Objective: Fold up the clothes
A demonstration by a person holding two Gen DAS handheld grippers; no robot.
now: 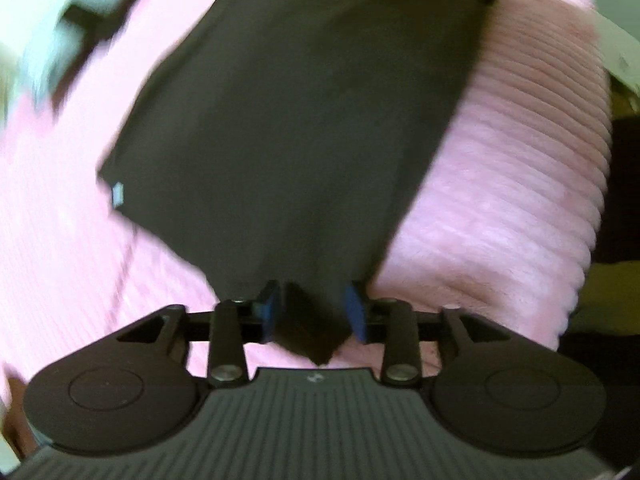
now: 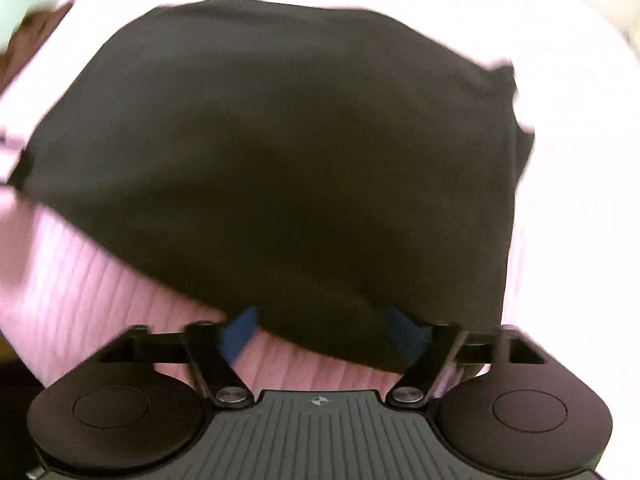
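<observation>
Garment (image 1: 288, 128) corner between parted jaws

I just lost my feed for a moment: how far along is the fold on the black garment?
Done: the black garment lies as a flat, straight-edged panel on the pink ribbed blanket, so at least one fold looks made. In hand: a corner sits between the left claw pads, which stand apart from it; the right claw is open over the garment's edge. Left: any further fold; I can't tell how many remain.
</observation>
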